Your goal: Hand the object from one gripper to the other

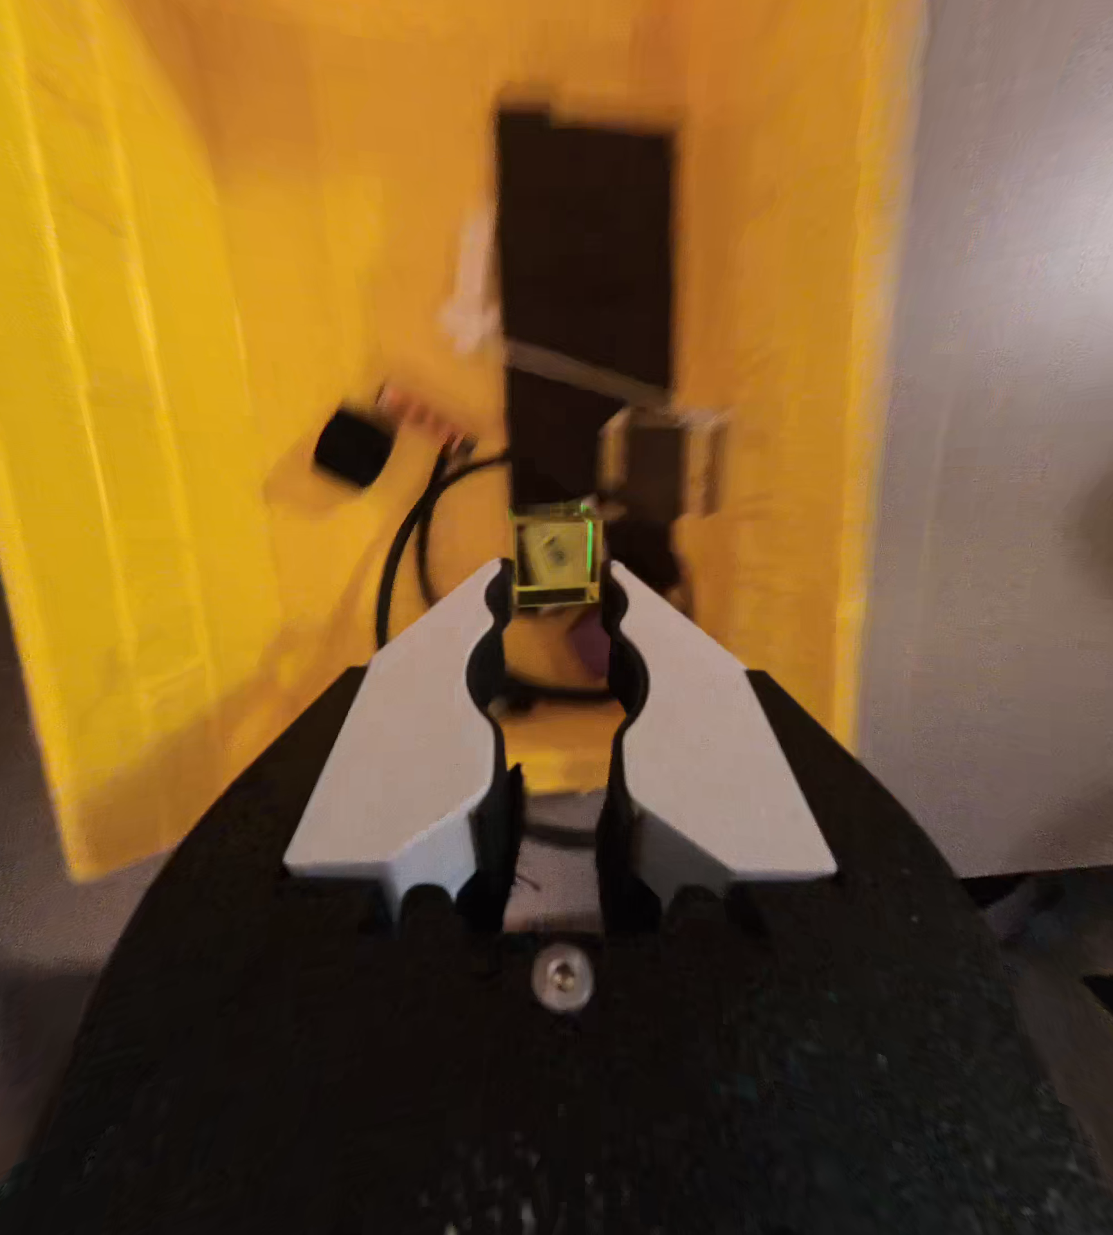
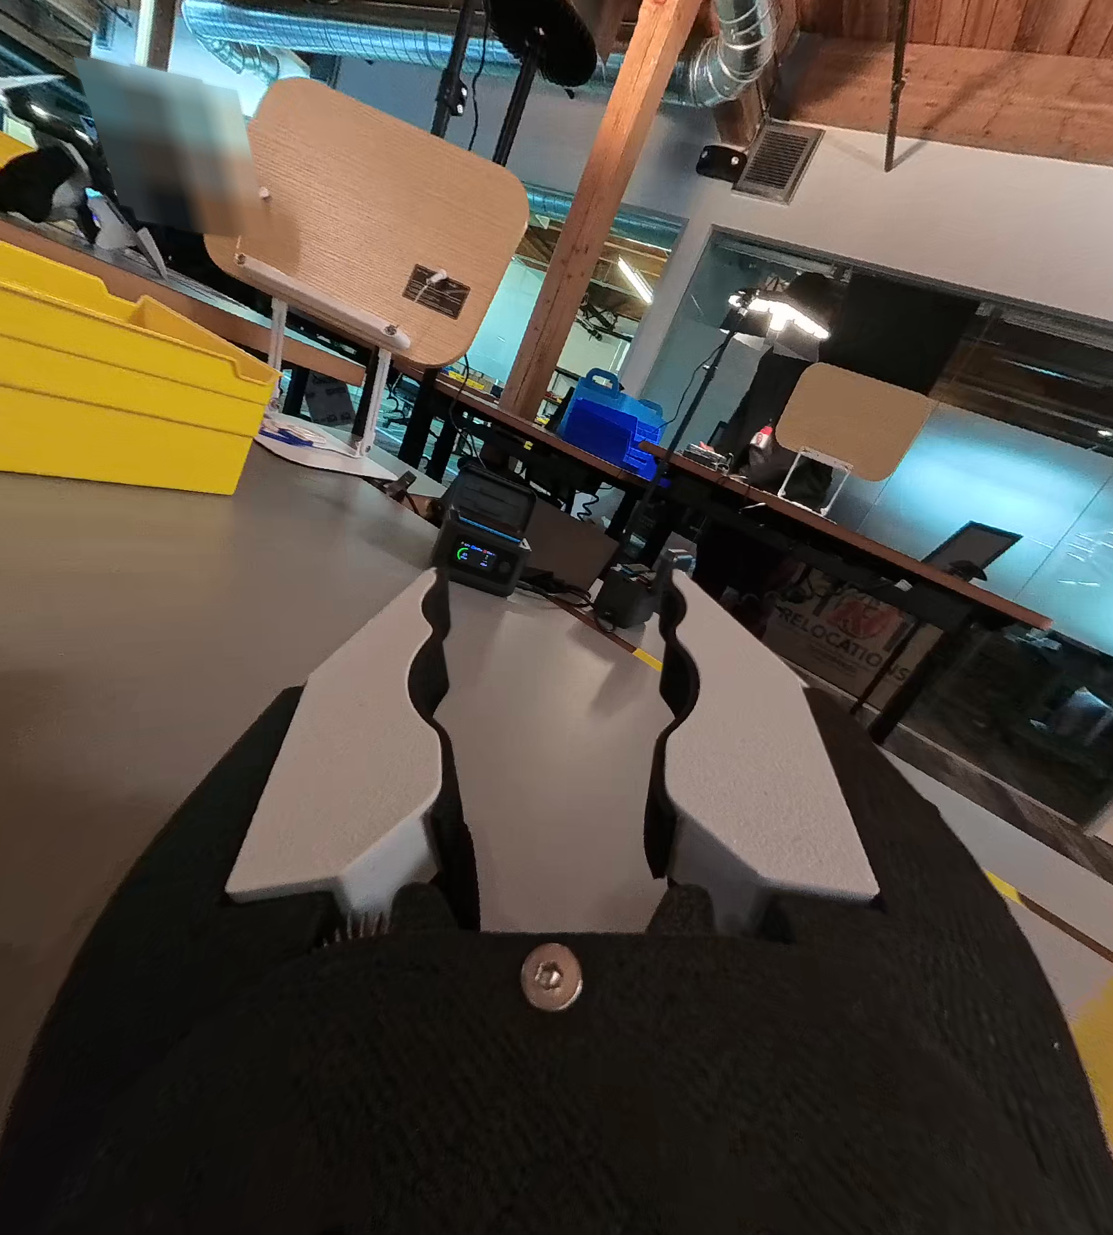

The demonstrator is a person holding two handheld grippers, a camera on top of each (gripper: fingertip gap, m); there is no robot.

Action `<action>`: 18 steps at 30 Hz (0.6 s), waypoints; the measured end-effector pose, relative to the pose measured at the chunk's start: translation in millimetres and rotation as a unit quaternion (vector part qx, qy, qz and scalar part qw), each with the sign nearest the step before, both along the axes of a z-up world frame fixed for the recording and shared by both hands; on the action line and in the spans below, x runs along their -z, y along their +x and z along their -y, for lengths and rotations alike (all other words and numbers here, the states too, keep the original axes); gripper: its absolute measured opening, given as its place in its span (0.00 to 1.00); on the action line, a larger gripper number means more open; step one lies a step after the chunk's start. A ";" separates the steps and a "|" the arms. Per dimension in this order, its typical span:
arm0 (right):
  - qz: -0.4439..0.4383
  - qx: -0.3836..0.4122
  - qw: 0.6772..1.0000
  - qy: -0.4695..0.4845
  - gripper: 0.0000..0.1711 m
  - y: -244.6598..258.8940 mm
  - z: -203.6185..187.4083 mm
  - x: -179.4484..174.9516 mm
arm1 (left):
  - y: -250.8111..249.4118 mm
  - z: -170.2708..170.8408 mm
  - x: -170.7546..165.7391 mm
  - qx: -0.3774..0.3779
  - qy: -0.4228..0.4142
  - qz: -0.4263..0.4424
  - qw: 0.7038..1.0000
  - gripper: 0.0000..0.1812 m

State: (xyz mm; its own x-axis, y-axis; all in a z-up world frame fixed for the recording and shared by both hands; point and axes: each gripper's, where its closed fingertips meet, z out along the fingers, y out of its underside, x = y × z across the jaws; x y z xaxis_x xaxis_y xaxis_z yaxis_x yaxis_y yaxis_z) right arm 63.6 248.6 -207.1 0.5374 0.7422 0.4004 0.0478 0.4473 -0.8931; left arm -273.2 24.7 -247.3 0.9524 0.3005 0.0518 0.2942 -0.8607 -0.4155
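Left wrist view shows the left gripper (image 1: 555,575) narrowed on a small clear cube (image 1: 555,560) with green-lit edges, pinched at the very tips of its grey fingers (image 1: 407,722). The cube sticks out forward of the tips, roughly level, with something pale inside that is too small to make out. Beyond it lies a yellow bin (image 1: 139,334), blurred; in it are a long black slab (image 1: 584,281), a small black block (image 1: 350,446), a looped black cable (image 1: 407,575) and a grey boxy part (image 1: 664,461), all soft with blur. A pale wall (image 1: 1022,401) runs along the right.

In the right wrist view the right gripper (image 2: 557,595) stands wide apart with nothing between its fingers (image 2: 346,768); it hangs low over a grey table (image 2: 106,635). The cube does not show in this view. A stack of yellow trays (image 2: 92,401) sits on the table to the left, their contents hidden from this angle. Ahead of the tips are a small black device (image 2: 483,544) with a lit screen and a dark charger (image 2: 627,595) beside it. A wooden panel (image 2: 373,220) on a white stand rises behind the trays.
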 end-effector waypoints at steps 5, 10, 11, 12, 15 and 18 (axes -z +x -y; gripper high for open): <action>-0.014 -0.063 0.998 -0.007 0.34 -4.8 17.3 -6.7 | 122.4 -74.8 -103.7 0.228 0.335 0.035 0.913 0.13; 0.005 -0.155 0.987 0.041 0.31 3.2 42.7 -16.1 | 253.2 -120.9 -108.1 0.349 0.451 0.129 0.811 0.13; 0.012 -0.167 0.984 0.056 0.31 7.0 47.1 -16.4 | 275.5 -128.4 -99.1 0.364 0.451 0.177 0.795 0.13; 0.023 -0.174 0.982 0.073 0.31 10.6 49.9 -15.2 | 294.2 -135.6 -89.4 0.374 0.444 0.231 0.781 0.13; 0.066 -0.167 0.976 0.125 0.32 19.4 50.7 -4.6 | 330.9 -151.9 -63.6 0.391 0.409 0.382 0.731 0.13; 0.105 -0.173 0.969 0.140 0.32 22.9 49.6 10.5 | 348.9 -159.9 -41.4 0.400 0.348 0.491 0.691 0.13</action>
State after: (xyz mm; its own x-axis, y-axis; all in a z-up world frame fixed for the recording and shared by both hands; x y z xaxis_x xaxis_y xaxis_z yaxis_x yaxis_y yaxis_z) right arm 86.5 199.0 -217.6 0.1603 0.7100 0.6857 0.0192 0.6923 -0.7213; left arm 75.7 184.6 -205.9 0.2028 -0.7249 0.6584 0.2746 -0.6033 -0.7488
